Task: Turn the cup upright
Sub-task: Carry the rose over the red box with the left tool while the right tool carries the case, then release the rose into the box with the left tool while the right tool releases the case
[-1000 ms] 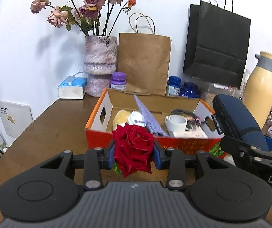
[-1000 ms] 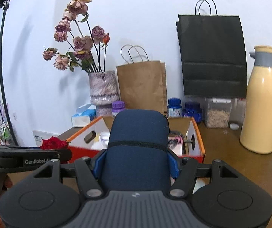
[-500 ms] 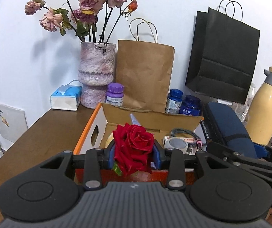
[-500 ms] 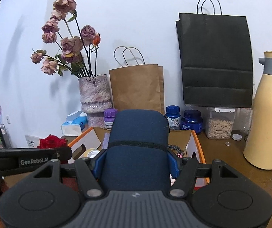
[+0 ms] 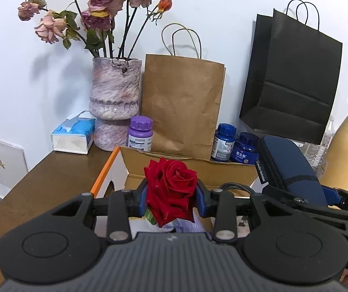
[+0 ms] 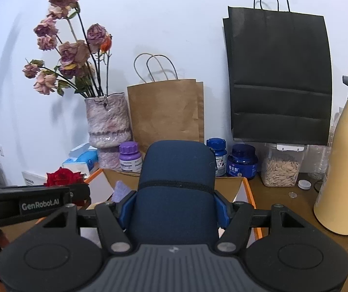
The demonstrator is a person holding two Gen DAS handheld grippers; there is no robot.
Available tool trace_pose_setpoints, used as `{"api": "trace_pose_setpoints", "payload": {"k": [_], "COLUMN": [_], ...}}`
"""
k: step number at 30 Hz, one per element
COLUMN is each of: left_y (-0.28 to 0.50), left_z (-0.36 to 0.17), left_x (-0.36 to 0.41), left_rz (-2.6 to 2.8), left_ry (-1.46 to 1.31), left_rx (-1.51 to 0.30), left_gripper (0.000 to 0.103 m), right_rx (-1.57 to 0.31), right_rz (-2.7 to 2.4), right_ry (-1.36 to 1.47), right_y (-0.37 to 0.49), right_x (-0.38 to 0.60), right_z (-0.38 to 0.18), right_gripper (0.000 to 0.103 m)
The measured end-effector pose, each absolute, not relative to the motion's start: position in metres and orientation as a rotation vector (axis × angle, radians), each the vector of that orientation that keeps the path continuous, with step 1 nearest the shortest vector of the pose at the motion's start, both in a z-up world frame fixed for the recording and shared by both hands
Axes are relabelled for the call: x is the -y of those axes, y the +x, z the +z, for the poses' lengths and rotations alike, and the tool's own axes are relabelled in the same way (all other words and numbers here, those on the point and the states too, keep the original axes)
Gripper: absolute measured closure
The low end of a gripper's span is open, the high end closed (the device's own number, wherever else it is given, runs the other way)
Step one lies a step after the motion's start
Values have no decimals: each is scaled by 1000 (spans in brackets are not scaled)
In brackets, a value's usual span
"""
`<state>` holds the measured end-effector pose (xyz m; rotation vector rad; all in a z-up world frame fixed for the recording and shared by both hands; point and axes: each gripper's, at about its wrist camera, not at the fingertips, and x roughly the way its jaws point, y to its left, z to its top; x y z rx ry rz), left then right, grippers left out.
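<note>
Two tools loaded above the box; the cup cannot be made out in either view

Left wrist view: the left tool (image 5: 171, 193) is closed partway, its blue pads pressing both sides of a red rose (image 5: 174, 180), above an orange-edged cardboard box (image 5: 105, 180) on the brown desk (image 5: 40, 185). The tool hides most of the inside of the box, so where the cup lies and how it looks cannot be told. A navy case (image 5: 288, 165) at the right bears "audio-technica" in white along its edge. Right wrist view: the right tool (image 6: 175, 206) stands half open, clamped on the sides of the navy case, which blocks the box behind it. At the left, the side of the left tool reads "GenRobot.AI". The labels on the purple-capped bottle (image 6: 130, 157) and the blue bottles (image 6: 243, 160) are too small to read
</note>
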<state>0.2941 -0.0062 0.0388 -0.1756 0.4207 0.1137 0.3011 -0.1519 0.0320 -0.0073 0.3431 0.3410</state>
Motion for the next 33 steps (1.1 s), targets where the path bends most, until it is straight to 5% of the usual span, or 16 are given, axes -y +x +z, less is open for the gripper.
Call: {"api": "trace_pose_setpoints", "payload": {"k": [27, 30, 33], "left_y": [361, 361, 362], "left_z": [13, 14, 15], "left_x": [-3, -5, -8], "left_rz": [106, 111, 141], "left_ry": [-94, -99, -105], "left_rx": [-499, -500, -487], "left_gripper": [63, 41, 14], "right_rx": [-437, -454, -450], "right_rz": [337, 331, 313], "right_ry": [-82, -82, -71], "right_y": [373, 376, 377], "right_x": [137, 138, 141], "right_z": [11, 9, 11], "right_gripper": [39, 36, 10]}}
